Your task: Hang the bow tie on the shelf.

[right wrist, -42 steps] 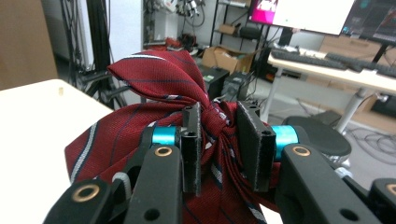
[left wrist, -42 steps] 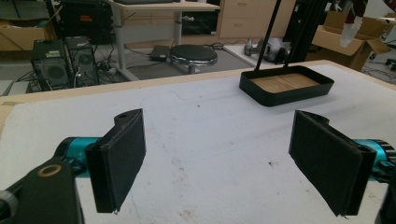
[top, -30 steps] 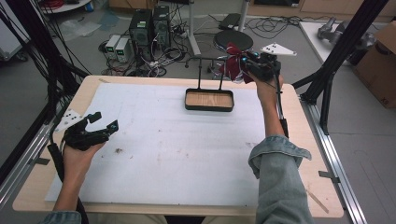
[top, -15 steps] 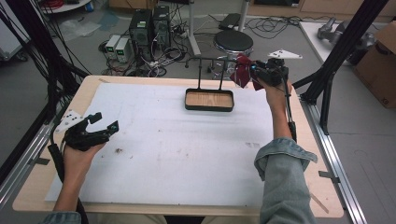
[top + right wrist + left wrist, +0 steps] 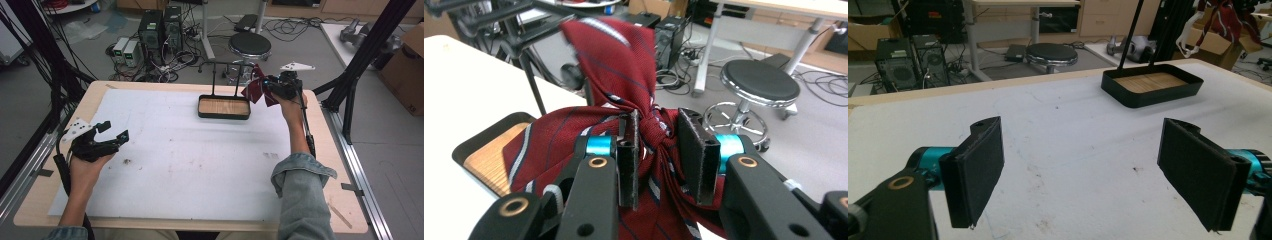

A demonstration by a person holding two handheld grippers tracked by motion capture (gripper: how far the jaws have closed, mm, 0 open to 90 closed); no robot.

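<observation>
High view. Far out over the back edge of the table (image 5: pixel 200 165): the right claw (image 5: pixel 274 89), pinching a dark red striped necktie (image 5: pixel 255 90). Hangs bunched just to the left of this claw, in the air, touching nothing else as far as can be seen. Below the claw and to its left, a black tray with a wooden floor (image 5: pixel 223 117), and above the tray a thin black rack bar (image 5: pixel 225 64). Well apart, at the near left: the left claw (image 5: pixel 114 131), spread, resting low on the white cover, with nothing between the jaws.

Left gripper view. Shows the left claw (image 5: pixel 1083 170) wide open, only bare table between the pads. Ahead of it and to the right, the tray (image 5: pixel 1148 97); beyond that, high up, the necktie (image 5: pixel 1223 20), small and far.

Right gripper view. Shows the right claw (image 5: pixel 658 155) pressed on the necktie (image 5: pixel 614 60) at a gathered, knot-like waist, one fold standing up above the jaws and the rest spreading below and to the left. Under the claw to the left, a corner of the tray (image 5: pixel 469 145); behind the fabric, the rack (image 5: pixel 524 65).

Handling, as a judgement: light, soft, quite limp fabric, probably smooth and a little slippery, not fragile. Will droop and swing from any single grip, so best to keep hold at the bunched middle, where many layers give the pads something thick. For spreading or draping over the bar, likely good to take one loose end with the left claw.
</observation>
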